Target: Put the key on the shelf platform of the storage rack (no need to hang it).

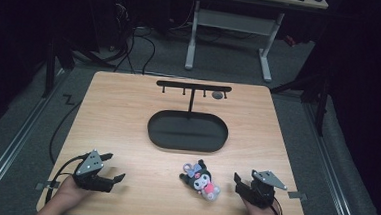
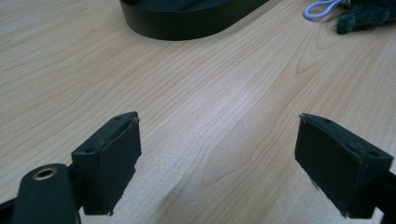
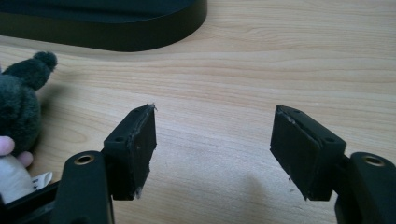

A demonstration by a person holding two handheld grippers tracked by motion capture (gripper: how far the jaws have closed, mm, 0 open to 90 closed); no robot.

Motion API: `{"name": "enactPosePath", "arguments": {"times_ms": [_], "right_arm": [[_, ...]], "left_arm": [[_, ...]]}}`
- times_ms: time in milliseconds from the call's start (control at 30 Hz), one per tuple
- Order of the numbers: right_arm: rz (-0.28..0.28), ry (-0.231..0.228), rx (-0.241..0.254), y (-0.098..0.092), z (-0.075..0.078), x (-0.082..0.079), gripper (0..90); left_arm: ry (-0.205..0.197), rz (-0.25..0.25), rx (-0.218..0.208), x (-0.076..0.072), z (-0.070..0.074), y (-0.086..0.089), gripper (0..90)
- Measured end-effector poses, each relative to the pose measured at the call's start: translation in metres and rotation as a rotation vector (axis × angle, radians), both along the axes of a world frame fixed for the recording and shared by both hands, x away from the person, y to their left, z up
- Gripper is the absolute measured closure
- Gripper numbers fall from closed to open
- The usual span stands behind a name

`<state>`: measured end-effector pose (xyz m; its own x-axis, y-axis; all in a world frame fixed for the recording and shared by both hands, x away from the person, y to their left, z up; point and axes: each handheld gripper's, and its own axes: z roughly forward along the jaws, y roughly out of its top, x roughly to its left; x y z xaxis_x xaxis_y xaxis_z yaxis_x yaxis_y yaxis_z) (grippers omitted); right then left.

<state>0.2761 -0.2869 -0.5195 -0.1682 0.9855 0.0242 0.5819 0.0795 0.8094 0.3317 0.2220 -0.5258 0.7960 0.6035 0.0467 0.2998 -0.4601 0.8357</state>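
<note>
High view first: a wooden counter (image 1: 128,108) carries a black oval tray (image 1: 187,131) near its middle, with a thin black stand (image 1: 193,90) rising from the tray's far rim and ending in a crossbar with small hooks. A small plush toy (image 1: 201,179), black with a pink body and a pale bow, lies on the counter between the tray and the near edge, a little right of centre. The left claw (image 1: 112,167) rests near the near left corner, well apart from the toy, its jaws apart with nothing between them. The right claw (image 1: 236,183) sits near the near right corner, just beside the toy and pointed toward it, which suggests this hand is the one lined up to pick it up; hanging the toy on a hook looks like the likely aim.

Left gripper view: both black pads (image 2: 109,161) stand wide over bare wood, with the tray's wall (image 2: 187,23) ahead and the toy's dark ear and loop at the upper right edge (image 2: 359,14).

Right gripper view: the pads (image 3: 135,149) are also spread apart and empty. The toy (image 3: 21,107) lies off to the left of the jaws, not between them, so the claw would need to swing toward it before closing.
</note>
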Motion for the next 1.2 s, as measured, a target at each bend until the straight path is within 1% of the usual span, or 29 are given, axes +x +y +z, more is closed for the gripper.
{"name": "enactPosePath", "arguments": {"times_ms": [133,167,233,267,333,367,400,433,467,500,533,600,633,667,833,900,933,1000,1067,1100,1133,1167,1200], "right_arm": [[0.017,-0.008,0.002,0.004,0.003,-0.001,36.2],[0.033,-0.016,0.013,0.006,0.006,-0.003,39.8],[0.039,-0.020,0.014,0.008,0.007,-0.003,40.2],[0.055,-0.022,0.019,0.012,0.009,-0.004,44.4],[0.073,-0.023,0.019,0.016,0.011,-0.005,48.4],[0.073,-0.023,0.019,0.016,0.011,-0.005,48.4],[0.086,-0.028,0.018,0.019,0.011,-0.006,50.7],[0.109,-0.026,0.021,0.024,0.013,-0.007,55.2],[0.109,-0.026,0.021,0.024,0.013,-0.007,55.2],[0.135,-0.020,0.028,0.029,0.015,-0.007,58.8],[0.135,-0.020,0.028,0.029,0.015,-0.007,58.8],[0.161,-0.019,0.033,0.035,0.017,-0.008,64.1],[0.180,-0.026,0.030,0.040,0.019,-0.009,68.2],[0.180,-0.026,0.030,0.040,0.019,-0.009,68.2],[0.226,-0.045,0.035,0.053,0.025,-0.012,81.5],[0.244,-0.065,0.031,0.062,0.028,-0.015,87.2],[0.244,-0.065,0.031,0.062,0.028,-0.015,87.2],[0.272,-0.069,0.033,0.068,0.030,-0.017,89.8],[0.304,-0.072,0.031,0.076,0.031,-0.019,89.9],[0.336,-0.064,0.039,0.084,0.030,-0.020,90.0],[0.336,-0.064,0.039,0.084,0.030,-0.020,90.0],[0.363,-0.054,0.048,0.093,0.028,-0.022,89.9],[0.363,-0.054,0.048,0.093,0.028,-0.022,89.9]], "left_arm": [[-0.001,0.000,0.001,0.000,0.000,0.000,15.4],[0.000,0.000,0.000,0.000,0.000,0.000,15.5],[0.000,0.001,0.000,0.000,0.000,0.000,15.5],[0.000,0.001,0.000,0.000,0.000,0.000,15.5],[0.000,0.000,0.000,0.000,0.000,0.000,15.5],[0.000,0.000,-0.001,0.000,0.000,0.000,15.5],[0.000,0.001,-0.001,0.000,0.000,0.000,15.5],[0.001,0.002,-0.002,0.000,0.000,0.000,15.5],[0.001,0.002,-0.002,0.000,0.000,0.000,15.5],[0.001,0.001,-0.001,0.000,0.000,0.000,15.4],[0.000,0.000,0.000,0.000,0.000,0.000,15.4],[0.000,0.000,0.000,0.000,0.000,0.000,15.5],[0.001,0.001,-0.001,0.000,0.000,0.000,15.5],[0.002,0.001,-0.003,0.000,0.000,0.000,15.5],[0.002,0.002,-0.002,0.000,0.000,0.000,15.5],[0.003,0.002,-0.003,0.000,0.000,0.000,15.5],[0.003,0.002,-0.003,0.000,0.000,0.000,15.5],[0.002,0.002,-0.003,0.000,0.000,0.000,15.5],[0.002,0.002,-0.002,0.000,0.000,0.000,15.5],[0.002,0.002,-0.003,0.000,0.000,0.000,15.5],[0.002,0.002,-0.003,0.000,0.000,0.000,15.5],[0.002,0.002,-0.003,0.000,0.000,0.000,15.5],[0.002,0.002,-0.002,0.000,0.000,0.000,15.5]]}}
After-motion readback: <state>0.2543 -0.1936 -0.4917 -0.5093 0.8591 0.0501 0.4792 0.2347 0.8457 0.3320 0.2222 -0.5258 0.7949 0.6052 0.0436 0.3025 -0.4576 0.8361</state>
